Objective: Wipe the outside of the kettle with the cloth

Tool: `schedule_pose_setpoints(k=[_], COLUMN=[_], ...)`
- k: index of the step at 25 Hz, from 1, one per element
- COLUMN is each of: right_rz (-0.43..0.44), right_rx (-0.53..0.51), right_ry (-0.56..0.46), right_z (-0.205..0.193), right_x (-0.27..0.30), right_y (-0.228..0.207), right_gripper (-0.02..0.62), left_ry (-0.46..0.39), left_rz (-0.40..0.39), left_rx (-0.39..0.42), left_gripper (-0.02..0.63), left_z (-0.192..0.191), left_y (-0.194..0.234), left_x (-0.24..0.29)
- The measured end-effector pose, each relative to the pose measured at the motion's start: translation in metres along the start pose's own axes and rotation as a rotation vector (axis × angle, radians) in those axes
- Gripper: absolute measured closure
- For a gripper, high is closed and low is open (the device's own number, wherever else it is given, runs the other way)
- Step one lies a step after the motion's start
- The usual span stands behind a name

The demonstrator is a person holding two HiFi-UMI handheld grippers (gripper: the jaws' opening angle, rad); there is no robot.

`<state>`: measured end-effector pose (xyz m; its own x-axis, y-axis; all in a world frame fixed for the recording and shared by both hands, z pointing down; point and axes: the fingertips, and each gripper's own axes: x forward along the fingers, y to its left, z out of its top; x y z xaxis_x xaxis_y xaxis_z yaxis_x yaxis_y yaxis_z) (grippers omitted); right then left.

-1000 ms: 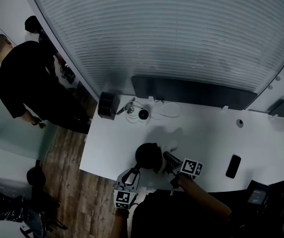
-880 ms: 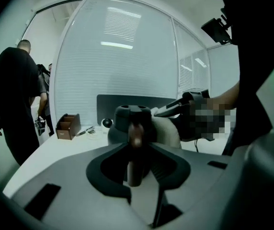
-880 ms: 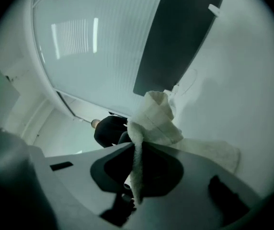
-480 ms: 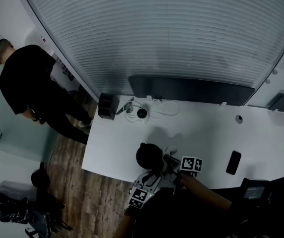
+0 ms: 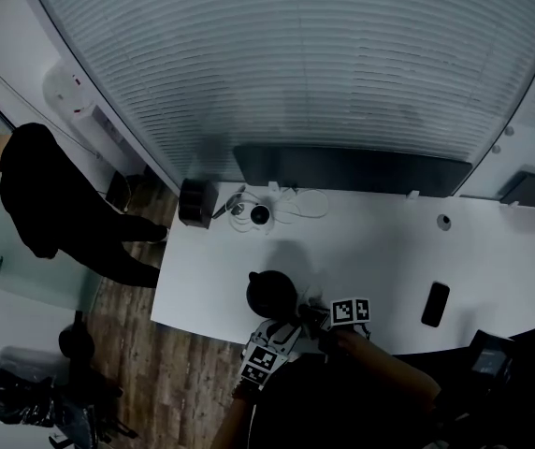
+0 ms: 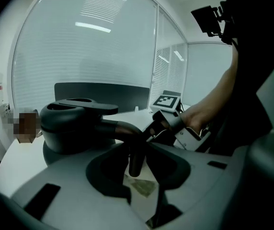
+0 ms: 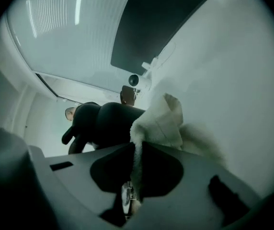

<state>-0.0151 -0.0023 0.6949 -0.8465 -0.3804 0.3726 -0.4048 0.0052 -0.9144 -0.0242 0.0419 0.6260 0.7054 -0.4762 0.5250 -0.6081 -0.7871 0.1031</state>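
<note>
Kettle (image 6: 70,123), black, stands on white table (image 5: 380,251) right ahead of left gripper (image 6: 136,145). Its handle (image 6: 120,128) curves back and drops between that gripper's jaws, which press on it from both sides. Cloth (image 7: 163,121), white and fluffy, is pinched in right gripper (image 7: 137,148): jaws are clamped on one thin fold, and the rest is bunched just past the tips. The bunch sits at the kettle's side facing the right gripper, but can't tell whether it touches. In the head view both grippers are close together at the near table edge, right gripper just right of left, both pointing in at the kettle. In the left gripper view the right gripper's marker cube (image 6: 165,100) shows just beyond the handle, with the hand (image 6: 199,121) holding that gripper.

Beyond both grippers' tips, toward the far table edge: round white device (image 5: 260,215) with a looped cable (image 5: 307,204), black box (image 5: 195,201) off to the left, long dark panel (image 5: 342,168) behind them. Phone (image 5: 435,304) lies flat to the right of the right gripper, well apart. Person in black (image 5: 52,204) stands on wood floor (image 5: 146,363), far left of the left gripper, off the table. Blinds (image 5: 296,54) fill the background.
</note>
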Motion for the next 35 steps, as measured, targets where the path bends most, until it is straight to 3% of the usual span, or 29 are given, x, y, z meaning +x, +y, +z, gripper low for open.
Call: schedule_pose_setpoints(k=[5,6,10,13,16,19,22,24,26,28,31,35], right_rz=[0.289,0.281,0.1,0.164,0.249,0.181,0.062,0.085,0.19,0.231,0.199,0.08], right_rx=[-0.005,-0.018,0.024,0.051,-0.039,-0.121,-0.043,-0.013,0.002,-0.051,-0.163,-0.106], right_ry=[-0.129,-0.132,-0.058,-0.114,-0.172,-0.155,-0.114,-0.132,-0.189,-0.199,-0.148,-0.014], right_z=[0.024,0.025,0.007,0.024,0.057,0.071,0.065,0.063,0.072,0.078,0.093,0.093], right_x=[-0.02,-0.02,0.0,-0.005,-0.012,0.001,0.017,0.013,0.002,0.001,0.022,0.046], right_y=[0.067,0.063,0.002,0.022,0.064,0.053,0.006,0.013,0.047,0.074,0.073,0.014], right_gripper=[0.56,0.56,0.56,0.56,0.56,0.56,0.56,0.56,0.56,0.56,0.56,0.56], left_ry=[-0.028,-0.031,-0.036,-0.038,-0.043,-0.048,-0.048,-0.05,-0.051,-0.053,-0.053,-0.038], left_rz=[-0.01,-0.005,0.0,-0.013,-0.016,-0.02,-0.035,-0.042,-0.047,-0.056,-0.063,-0.078], left_rx=[-0.055,-0.05,-0.084,-0.082,-0.08,-0.084,-0.081,-0.076,-0.071,-0.064,-0.056,-0.043], left_gripper=[0.486,0.489,0.495,0.497,0.497,0.497,0.497,0.497,0.497,0.497,0.499,0.502], left_z=[0.001,0.0,0.002,0.002,0.002,0.002,0.002,0.004,0.006,0.005,0.005,0.006], left_y=[0.003,0.002,0.0,-0.001,0.0,0.001,0.0,-0.002,-0.002,-0.001,0.0,0.0], left_x=[-0.004,-0.003,-0.001,0.0,0.0,0.001,0.001,-0.001,-0.003,-0.002,0.001,0.007])
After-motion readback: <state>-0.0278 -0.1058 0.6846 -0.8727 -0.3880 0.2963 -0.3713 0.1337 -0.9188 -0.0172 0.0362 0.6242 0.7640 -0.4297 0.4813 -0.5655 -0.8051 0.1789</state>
